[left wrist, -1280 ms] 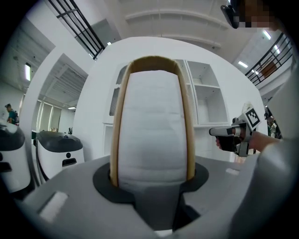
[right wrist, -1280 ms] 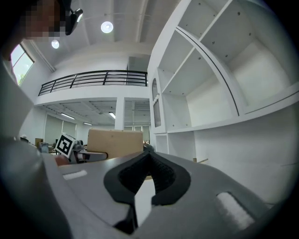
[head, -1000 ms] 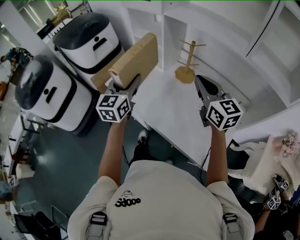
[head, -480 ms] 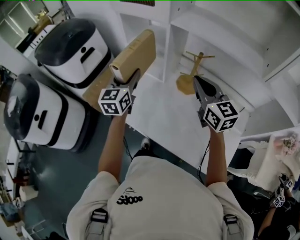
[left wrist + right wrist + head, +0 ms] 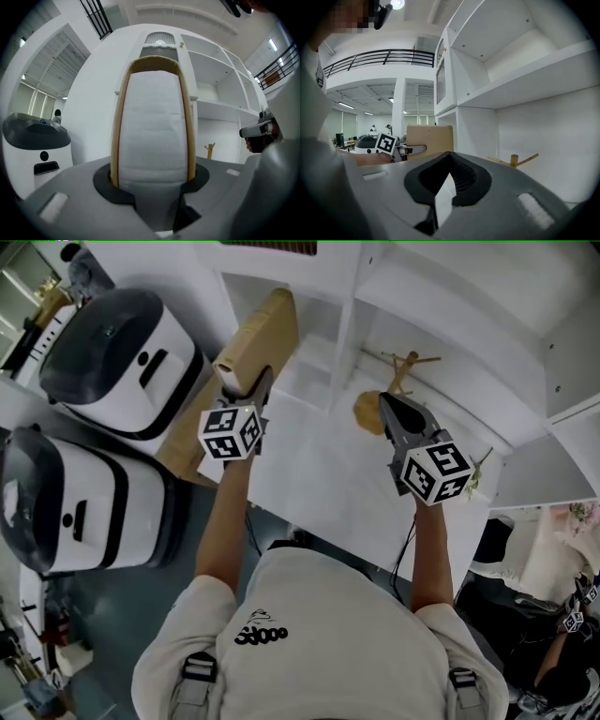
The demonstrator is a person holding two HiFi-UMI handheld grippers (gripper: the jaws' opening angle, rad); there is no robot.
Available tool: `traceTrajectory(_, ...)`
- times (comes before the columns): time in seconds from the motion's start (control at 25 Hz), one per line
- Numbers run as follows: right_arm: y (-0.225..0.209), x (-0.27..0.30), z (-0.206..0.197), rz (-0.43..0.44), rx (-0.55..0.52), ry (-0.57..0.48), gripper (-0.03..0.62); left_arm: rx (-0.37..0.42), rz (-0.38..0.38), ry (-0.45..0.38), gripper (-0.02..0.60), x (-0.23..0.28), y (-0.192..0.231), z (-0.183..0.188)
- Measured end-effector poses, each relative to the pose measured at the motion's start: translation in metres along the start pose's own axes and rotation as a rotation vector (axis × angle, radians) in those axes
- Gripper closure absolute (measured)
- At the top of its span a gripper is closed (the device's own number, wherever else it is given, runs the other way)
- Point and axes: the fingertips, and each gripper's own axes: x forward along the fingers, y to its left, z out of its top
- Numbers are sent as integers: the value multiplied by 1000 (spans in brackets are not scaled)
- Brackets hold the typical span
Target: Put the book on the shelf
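A thick tan book [image 5: 260,332] with white page edges [image 5: 152,122] stands on end between the jaws of my left gripper [image 5: 246,388], which is shut on its lower end [image 5: 152,180]. The book's top reaches in front of the leftmost opening of the white shelf unit [image 5: 349,310]. In the right gripper view the book [image 5: 430,138] shows as a tan slab beside the shelf's side wall [image 5: 476,129]. My right gripper [image 5: 386,407] hovers over the white table with its jaws together [image 5: 449,157] and nothing in them.
A wooden mug tree [image 5: 398,381] stands on the white table [image 5: 328,479] just past my right gripper, also in the gripper views [image 5: 209,151] [image 5: 513,160]. Two white-and-black machines [image 5: 131,343] [image 5: 80,493] stand left of the table. Open shelf boards [image 5: 525,75] run to the right.
My left gripper has carried the book up and forward, nearer the shelf's left opening. The right gripper has edged closer to the mug tree.
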Motion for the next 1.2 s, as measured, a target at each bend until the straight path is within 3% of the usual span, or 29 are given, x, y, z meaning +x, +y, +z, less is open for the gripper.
traceTrajectory(0.84, -21, 48, -15, -147, 49, 38, 592, 104, -41, 18, 337, 132, 46, -15)
traceTrajectory(1.0, -25, 46, -18, -171, 56, 47, 592, 104, -33, 58, 336, 153, 48, -17)
traceTrajectory(1.2, -31, 41, -20, -188, 59, 50, 592, 111, -28, 185, 336, 175, 53, -26)
